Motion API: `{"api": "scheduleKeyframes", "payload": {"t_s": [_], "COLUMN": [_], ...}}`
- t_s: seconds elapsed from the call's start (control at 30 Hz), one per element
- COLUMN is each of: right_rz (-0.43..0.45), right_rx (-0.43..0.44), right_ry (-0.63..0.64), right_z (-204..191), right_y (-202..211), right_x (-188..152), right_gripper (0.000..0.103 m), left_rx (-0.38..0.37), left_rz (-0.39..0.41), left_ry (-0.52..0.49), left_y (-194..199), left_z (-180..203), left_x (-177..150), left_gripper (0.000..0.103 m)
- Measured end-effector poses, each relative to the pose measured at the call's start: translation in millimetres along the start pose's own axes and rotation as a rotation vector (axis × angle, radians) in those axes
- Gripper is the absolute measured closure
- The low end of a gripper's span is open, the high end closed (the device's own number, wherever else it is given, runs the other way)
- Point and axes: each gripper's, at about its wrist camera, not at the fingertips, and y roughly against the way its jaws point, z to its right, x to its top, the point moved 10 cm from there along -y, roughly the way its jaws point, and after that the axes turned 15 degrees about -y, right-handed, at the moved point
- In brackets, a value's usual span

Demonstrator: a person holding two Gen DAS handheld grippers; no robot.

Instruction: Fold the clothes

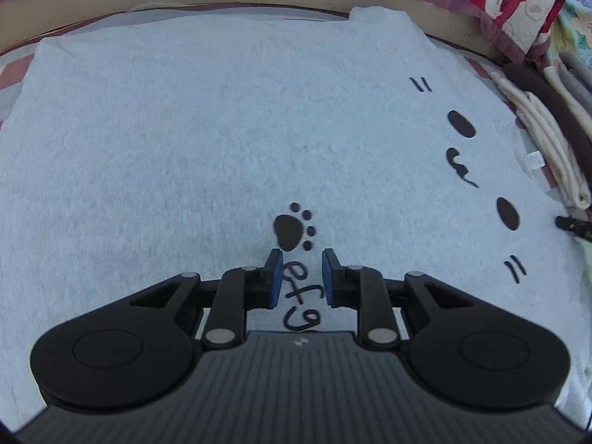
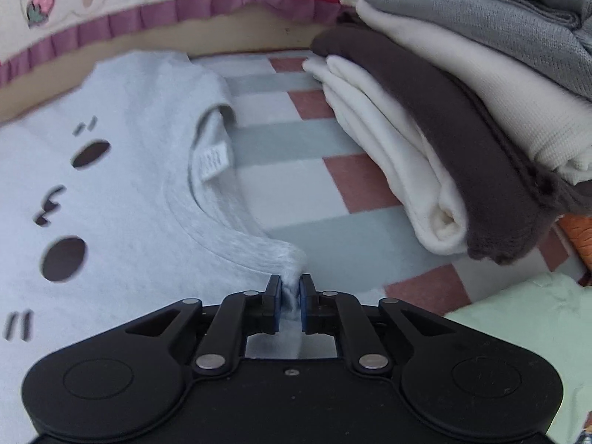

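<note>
In the right wrist view, the right hand-held gripper (image 2: pixel 289 292) is seen clamped on a bunched fold of the grey T-shirt (image 2: pixel 140 199) at its neckline, over a checked blanket (image 2: pixel 296 148). Only this view shows the stack of folded clothes (image 2: pixel 462 118) closely. In the left wrist view, the left hand-held gripper (image 1: pixel 300 277) is seen slightly parted, nothing gripped, above the shirt's paw print (image 1: pixel 290 233).

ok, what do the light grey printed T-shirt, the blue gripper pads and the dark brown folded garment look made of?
Light grey printed T-shirt: looks like heathered cotton jersey, matte, with a ribbed collar; the black print looks flat. Blue gripper pads: probably rubber or foam, dull and non-reflective. Dark brown folded garment: thick fleece or knit, with a fuzzy edge; the exact fibre is unclear.
</note>
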Motion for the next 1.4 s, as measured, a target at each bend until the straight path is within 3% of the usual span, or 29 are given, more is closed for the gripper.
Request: {"api": "scheduleKeyframes", "payload": {"t_s": [0.07,0.2,0.23,0.3,0.33,0.43,0.53,0.57,0.63,0.73,0.87,0.9,1.03,1.23,1.33,1.4], "right_rz": [-0.002,0.043,0.054,0.062,0.037,-0.048,-0.072,-0.084,-0.092,-0.092,-0.085,-0.082,-0.004,0.006,0.014,0.018], "right_rx": [-0.059,-0.310,-0.287,-0.131,-0.042,0.236,0.411,0.454,0.505,0.511,0.415,0.382,0.134,0.213,0.316,0.406], "right_ry": [0.016,0.103,0.075,-0.025,-0.055,-0.044,-0.002,0.022,0.064,0.130,0.196,0.212,0.262,0.142,0.081,0.015], "right_z": [6,31,30,12,-5,-80,-158,-181,-218,-248,-240,-234,-195,-148,-136,-135], "right_y": [2,21,28,40,41,44,49,49,47,30,-16,-30,-68,-60,-45,-35], "right_x": [0,12,20,39,49,79,108,116,130,146,169,174,172,166,177,185], "right_gripper": [0.095,0.096,0.088,0.086,0.078,0.058,0.056,0.055,0.050,0.047,0.045,0.045,0.045,0.045,0.045,0.045], "left_rx": [-0.018,-0.054,-0.065,-0.086,-0.089,-0.078,-0.036,-0.022,-0.066,-0.111,-0.122,-0.119,-0.068,-0.072,-0.083,-0.052], "left_rz": [0.009,0.046,0.062,0.104,0.129,0.202,0.225,0.233,0.241,0.256,0.275,0.280,0.278,0.304,0.234,0.206], "left_ry": [0.004,0.000,0.000,-0.001,-0.009,-0.055,-0.109,-0.127,-0.090,-0.048,-0.068,-0.081,-0.067,-0.061,-0.083,-0.096], "left_y": [2,10,13,20,23,28,22,20,16,9,-16,-24,-74,-127,-157,-172], "left_z": [3,11,14,20,23,32,38,40,38,27,18,16,12,21,29,36], "left_x": [2,8,10,18,23,36,45,48,60,94,155,173,214,274,291,292], "left_gripper": [0.081,0.079,0.079,0.078,0.077,0.073,0.068,0.068,0.067,0.061,0.056,0.050,0.046,0.042,0.041,0.041]}}
